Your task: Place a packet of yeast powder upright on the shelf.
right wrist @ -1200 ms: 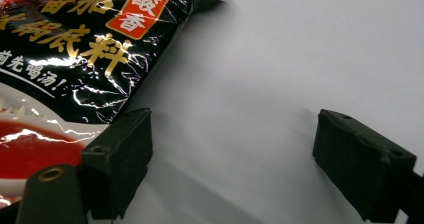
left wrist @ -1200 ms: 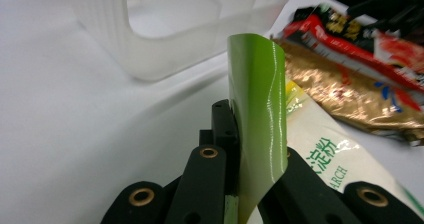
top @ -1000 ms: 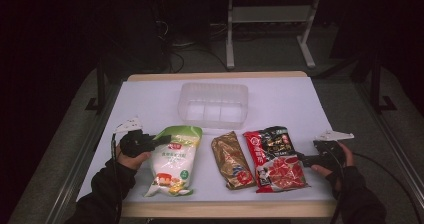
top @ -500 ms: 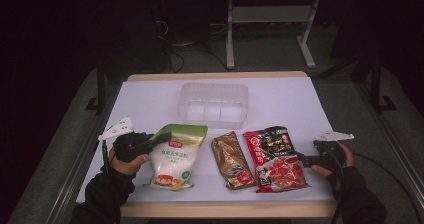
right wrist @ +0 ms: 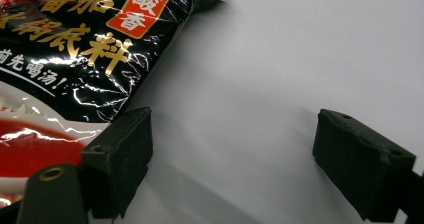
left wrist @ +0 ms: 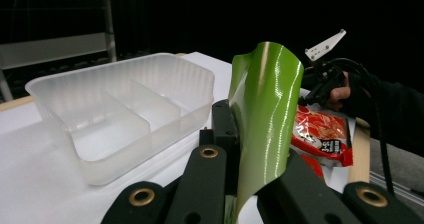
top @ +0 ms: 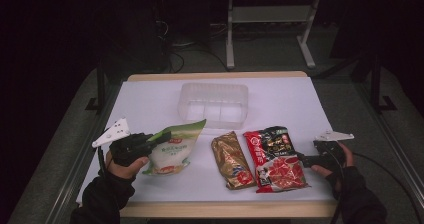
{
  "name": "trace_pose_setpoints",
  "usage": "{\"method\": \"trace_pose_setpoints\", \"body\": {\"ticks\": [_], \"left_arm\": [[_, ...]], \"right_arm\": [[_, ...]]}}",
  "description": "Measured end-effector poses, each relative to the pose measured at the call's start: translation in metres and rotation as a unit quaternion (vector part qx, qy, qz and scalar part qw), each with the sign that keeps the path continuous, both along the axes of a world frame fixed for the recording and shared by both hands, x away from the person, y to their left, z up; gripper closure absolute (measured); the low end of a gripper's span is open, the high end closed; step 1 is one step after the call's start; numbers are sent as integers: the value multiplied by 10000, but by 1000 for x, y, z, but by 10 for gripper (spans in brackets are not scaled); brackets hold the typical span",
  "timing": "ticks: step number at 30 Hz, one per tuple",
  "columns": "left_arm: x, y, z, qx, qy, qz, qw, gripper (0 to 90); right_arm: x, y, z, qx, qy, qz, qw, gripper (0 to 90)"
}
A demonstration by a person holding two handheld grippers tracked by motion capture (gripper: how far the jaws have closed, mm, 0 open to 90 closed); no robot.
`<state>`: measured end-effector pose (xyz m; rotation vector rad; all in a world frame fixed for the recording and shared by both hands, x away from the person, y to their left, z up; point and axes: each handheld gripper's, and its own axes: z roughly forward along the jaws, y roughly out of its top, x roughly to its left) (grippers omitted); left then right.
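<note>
The left gripper [top: 161, 136] is pinched on the top edge of a green-and-white pouch [top: 172, 151], its black jaws pressed together on the glossy green film, which stands up curled between them in the left gripper view [left wrist: 262, 119]. In the high view the pouch hangs tilted from that grip at the near left of the white table [top: 150, 104], its lower end down toward the table's near edge; whether that end touches the surface cannot be told. The person's left hand [top: 125, 156] wraps the gripper body, with the grey three-cornered plate [top: 112, 132] above it.

The right gripper [top: 300, 159] lies low at the near right, its jaws spread wide with bare table between them in the right gripper view [right wrist: 240, 149]. Its left jaw sits just beside, possibly touching, the right edge of a red-and-black sauce packet [top: 274, 156], whose printed face shows close in the right gripper view [right wrist: 75, 49]. The right hand [top: 335, 161] holds the gripper from the right.

Between the pouch and the red-and-black packet a gold packet [top: 232, 159] lies flat, just beside the latter. Farther back, mid-table, stands a clear plastic tray [top: 214, 104] with inner dividers, seen near the left gripper's jaws in its own view [left wrist: 120, 119].
</note>
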<state>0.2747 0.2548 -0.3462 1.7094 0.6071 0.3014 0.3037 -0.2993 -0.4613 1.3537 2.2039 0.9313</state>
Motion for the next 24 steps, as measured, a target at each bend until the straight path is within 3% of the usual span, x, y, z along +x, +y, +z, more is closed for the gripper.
{"method": "trace_pose_setpoints", "body": {"ticks": [8, 12, 13, 14, 15, 16, 17, 18, 20, 24], "left_arm": [[0, 6, 8, -145, -140, 175, 9996, 898], [-1, 7, 15, -251, -250, 202, 9992, 898], [-1, 7, 15, -251, -250, 202, 9992, 898], [-1, 7, 17, -274, -272, 209, 9990, 898], [0, 7, 18, -277, -297, 219, 9989, 898], [0, 8, 20, -331, -328, 257, 9986, 898], [0, 8, 20, -331, -328, 257, 9986, 898], [0, 8, 22, -347, -336, 281, 9984, 898], [3, 10, 25, -399, -380, 321, 9980, 898], [7, 10, 31, -492, -417, 358, 9973, 898]], "right_arm": [[-2, 1, 1, -44, -79, -14, 10000, 165], [-8, -3, 4, 109, -468, -135, 9988, 197], [-8, -3, 4, 109, -468, -135, 9988, 197], [-12, -5, 8, 186, -689, -187, 9973, 193], [-12, -5, 8, 186, -689, -187, 9973, 193], [-16, -5, 14, 175, -936, -198, 9953, 204], [-16, -5, 14, 175, -936, -198, 9953, 204], [-20, -5, 19, 246, -1144, -195, 9929, 206], [-23, -4, 24, 359, -1276, -178, 9910, 207], [-29, 1, 31, 345, -1448, -96, 9888, 202]]}}
